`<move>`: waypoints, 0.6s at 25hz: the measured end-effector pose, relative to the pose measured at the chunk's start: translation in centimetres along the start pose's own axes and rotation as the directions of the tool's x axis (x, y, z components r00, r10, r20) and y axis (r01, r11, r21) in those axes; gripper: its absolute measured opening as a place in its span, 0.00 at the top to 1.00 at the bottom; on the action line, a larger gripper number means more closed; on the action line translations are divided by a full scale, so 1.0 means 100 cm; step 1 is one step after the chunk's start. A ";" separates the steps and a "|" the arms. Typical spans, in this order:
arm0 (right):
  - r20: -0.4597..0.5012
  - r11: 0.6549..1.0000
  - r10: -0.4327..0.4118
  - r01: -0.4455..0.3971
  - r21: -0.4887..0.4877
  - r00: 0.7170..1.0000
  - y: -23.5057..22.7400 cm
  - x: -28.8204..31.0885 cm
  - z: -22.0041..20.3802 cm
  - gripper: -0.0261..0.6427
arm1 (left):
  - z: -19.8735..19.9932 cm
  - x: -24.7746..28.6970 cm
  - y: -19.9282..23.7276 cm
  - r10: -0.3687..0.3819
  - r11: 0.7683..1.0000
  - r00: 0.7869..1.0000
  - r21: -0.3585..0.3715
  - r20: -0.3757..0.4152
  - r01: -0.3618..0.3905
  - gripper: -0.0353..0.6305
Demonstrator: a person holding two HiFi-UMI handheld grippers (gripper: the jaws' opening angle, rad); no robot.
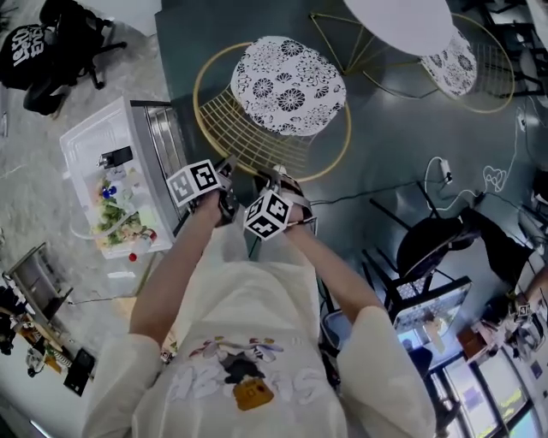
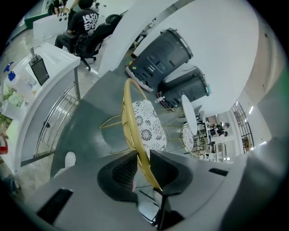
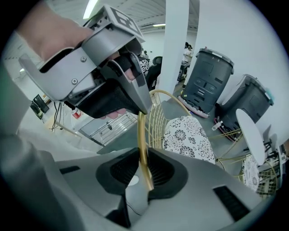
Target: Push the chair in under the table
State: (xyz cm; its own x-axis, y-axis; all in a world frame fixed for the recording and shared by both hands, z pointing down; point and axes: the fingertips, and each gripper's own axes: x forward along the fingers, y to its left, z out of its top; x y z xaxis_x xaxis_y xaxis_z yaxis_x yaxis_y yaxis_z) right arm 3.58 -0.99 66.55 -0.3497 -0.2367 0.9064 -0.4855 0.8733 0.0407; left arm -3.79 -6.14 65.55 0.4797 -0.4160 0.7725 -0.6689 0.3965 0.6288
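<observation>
A gold wire chair (image 1: 289, 85) with a black-and-white flowered seat stands on the dark floor, a little short of the round white table (image 1: 398, 21). My left gripper (image 1: 228, 175) and right gripper (image 1: 279, 177) sit side by side on its curved back rim (image 1: 257, 167), at the near side. In the left gripper view the gold rim (image 2: 131, 117) runs between the dark pads (image 2: 124, 171), which are shut on it. The right gripper's pads (image 3: 160, 169) clamp the same rim (image 3: 142, 135), with the left gripper (image 3: 142, 108) just above on it.
A second flowered gold chair (image 1: 467, 64) stands tucked at the table's far side. A white counter (image 1: 111, 188) with a metal rack stands close on the left. Cables (image 1: 445, 175) and a black chair (image 1: 437, 244) lie to the right. Two dark bins (image 3: 207, 76) stand beyond a white column.
</observation>
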 end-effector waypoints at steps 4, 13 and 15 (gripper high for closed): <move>0.000 1.000 -0.013 0.013 0.008 1.000 -0.020 -0.001 -0.003 0.87 | 0.005 0.012 -0.014 -0.004 1.000 1.000 0.002 0.001 0.004 0.82; 0.014 0.999 -0.040 0.040 0.005 0.999 -0.062 0.001 -0.005 0.87 | 0.023 0.039 -0.043 -0.006 1.000 1.000 0.001 0.017 0.006 0.82; 0.017 0.999 -0.046 0.046 0.004 0.999 -0.068 0.001 -0.005 0.87 | 0.026 0.043 -0.046 -0.007 1.000 1.000 -0.005 0.020 0.007 0.81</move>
State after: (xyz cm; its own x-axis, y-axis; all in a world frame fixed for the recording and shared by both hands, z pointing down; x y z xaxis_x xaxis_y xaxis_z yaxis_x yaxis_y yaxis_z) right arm 7.23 -6.80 66.56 -0.3402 -0.2837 0.8965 -0.5043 0.8598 0.0806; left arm -0.14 -11.88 65.73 0.4731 -0.4347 0.7663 -0.6625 0.3978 0.6347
